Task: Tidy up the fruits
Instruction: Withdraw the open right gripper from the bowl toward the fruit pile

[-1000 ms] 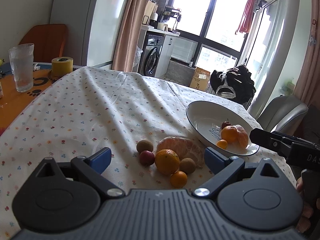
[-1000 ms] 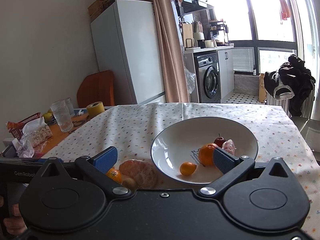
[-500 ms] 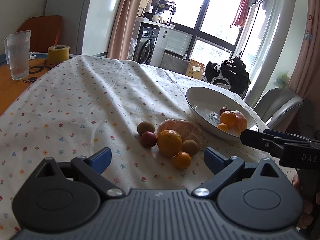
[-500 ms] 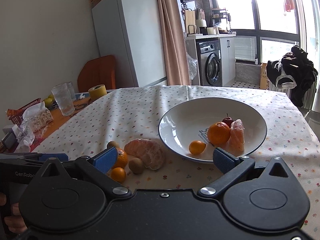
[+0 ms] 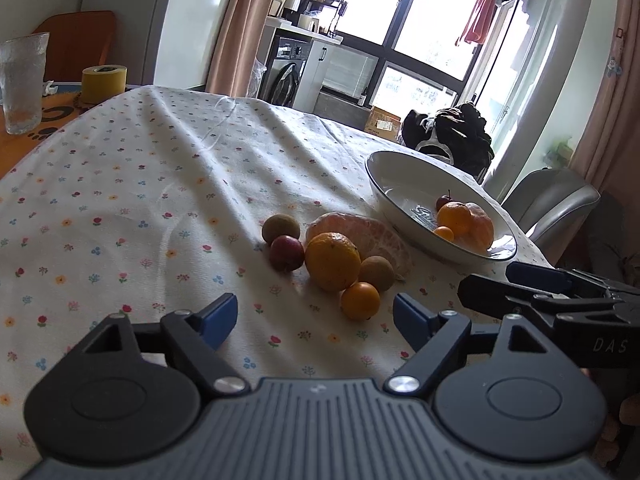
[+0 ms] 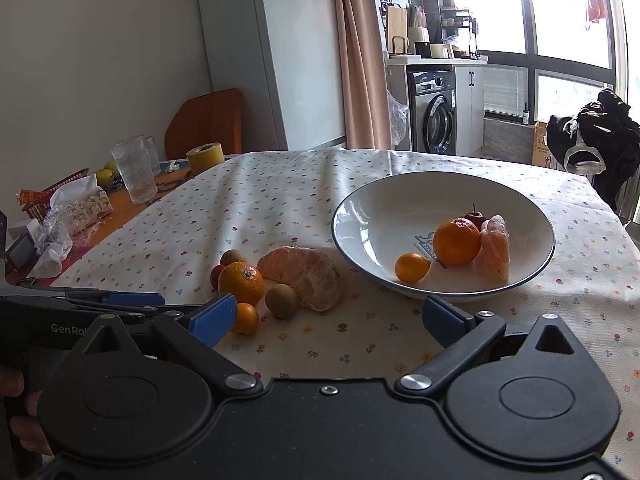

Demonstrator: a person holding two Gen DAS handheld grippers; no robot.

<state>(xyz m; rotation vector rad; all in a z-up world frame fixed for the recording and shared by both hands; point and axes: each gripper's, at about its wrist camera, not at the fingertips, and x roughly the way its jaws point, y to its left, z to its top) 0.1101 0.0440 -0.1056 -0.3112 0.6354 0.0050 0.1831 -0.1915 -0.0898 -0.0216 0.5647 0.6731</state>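
My table, under its white cloth printed with small flowers (image 5: 168,168), carries everything; I take it from the biggest thing down. The wide white ceramic bowl with a dark rim (image 6: 400,200) sits on the right side and already holds a round orange (image 6: 456,241), a peeled mandarin piece (image 6: 495,254), a small kumquat-like orange fruit (image 6: 412,267) and a little dark red fruit with a stem (image 6: 474,216).

Just left of the bowl, on the cloth, lies the unsorted cluster: a large peeled citrus half (image 5: 372,236), a whole orange (image 5: 332,260) touching it, two brown kiwi-like fruits (image 5: 281,227) and (image 5: 377,273), a small red plum-like fruit (image 5: 286,253), and the smallest, a tiny orange fruit (image 5: 360,301) nearest me.

My left gripper (image 5: 314,318) is spread wide and carries nothing, its blue pads (image 5: 218,318) level with the tiny orange fruit. My right gripper (image 6: 326,316) is likewise released and empty, facing the gap between cluster and bowl.

I judge the job partly done, and this is the approach before another pick. The next move calls for bringing one gripper down around a single fruit, probably the nearest small one, without nudging its neighbours, which sit touching and could roll.
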